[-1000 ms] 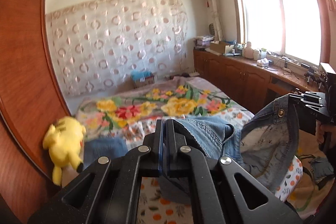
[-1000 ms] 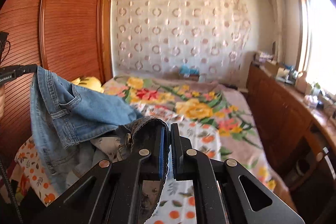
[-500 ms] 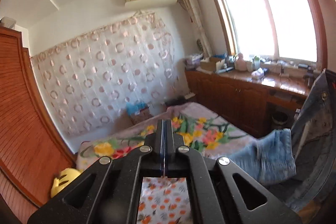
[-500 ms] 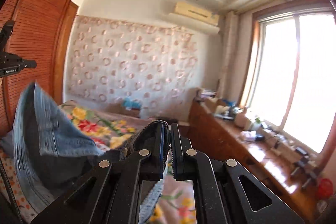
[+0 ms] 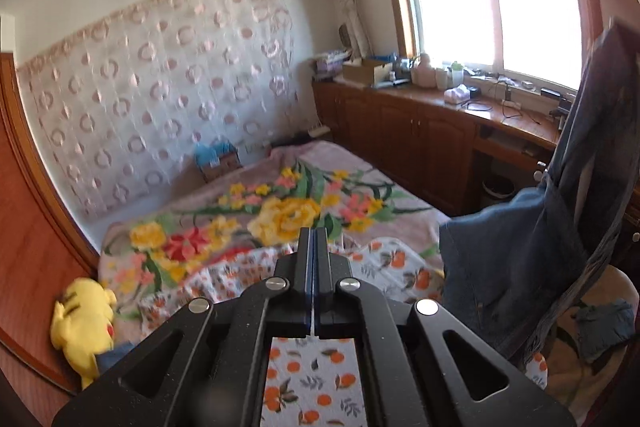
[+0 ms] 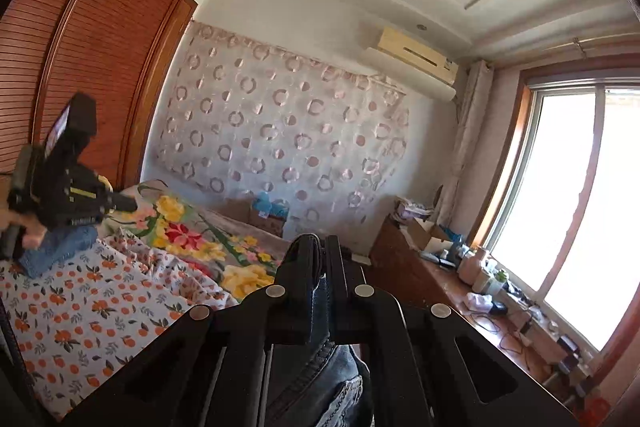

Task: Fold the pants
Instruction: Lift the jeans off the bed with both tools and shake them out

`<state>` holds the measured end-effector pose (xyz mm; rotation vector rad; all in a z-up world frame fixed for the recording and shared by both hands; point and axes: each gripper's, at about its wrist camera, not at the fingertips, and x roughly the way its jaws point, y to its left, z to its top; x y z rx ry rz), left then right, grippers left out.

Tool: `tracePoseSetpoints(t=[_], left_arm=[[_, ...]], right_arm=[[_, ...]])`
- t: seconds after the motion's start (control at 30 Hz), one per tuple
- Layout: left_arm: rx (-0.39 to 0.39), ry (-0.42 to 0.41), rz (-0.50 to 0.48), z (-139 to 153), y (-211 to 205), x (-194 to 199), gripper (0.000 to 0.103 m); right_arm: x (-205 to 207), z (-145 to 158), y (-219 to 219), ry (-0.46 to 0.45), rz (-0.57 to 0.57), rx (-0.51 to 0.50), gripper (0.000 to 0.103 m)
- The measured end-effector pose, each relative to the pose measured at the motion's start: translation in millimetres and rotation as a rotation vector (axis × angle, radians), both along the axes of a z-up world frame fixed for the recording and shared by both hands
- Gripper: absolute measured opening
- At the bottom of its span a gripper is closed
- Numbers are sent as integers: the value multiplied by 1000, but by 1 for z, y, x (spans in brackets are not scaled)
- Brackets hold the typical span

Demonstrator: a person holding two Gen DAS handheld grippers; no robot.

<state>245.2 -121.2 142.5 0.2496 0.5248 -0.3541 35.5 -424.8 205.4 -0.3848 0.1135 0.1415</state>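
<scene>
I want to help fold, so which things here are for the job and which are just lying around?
For the job: blue denim pants; right gripper, shut on them; left gripper.
Lying about: yellow plush toy; brown cardboard box.

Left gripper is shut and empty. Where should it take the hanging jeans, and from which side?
Probably the upper edge of the lighter flap of the jeans, which droops toward the bed. That edge runs roughly level and faces the left gripper, so come in from the bed side, jaws opened first and turned to straddle the edge. The right gripper pinches the denim higher up.
</scene>
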Motion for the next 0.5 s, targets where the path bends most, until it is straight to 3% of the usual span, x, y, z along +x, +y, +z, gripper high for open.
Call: tracePoseSetpoints(t=[0.07,0.13,0.2,0.33,0.5], left_arm=[[-40,40,-30,-19,2,-9,1],[-43,55,-53,-38,2,-23,3],[-55,80,-75,-59,1,-36,19],[-81,140,-156,-102,-13,-60,43],[-91,269,-247,-165,-43,-76,46]], right_arm=[[-3,-1,1,-7,13,-26,5],[17,-26,-32,4,25,-43,5],[23,-43,-47,21,27,-51,5],[19,-41,-57,55,34,-58,5],[23,-29,-54,77,36,-63,5]])
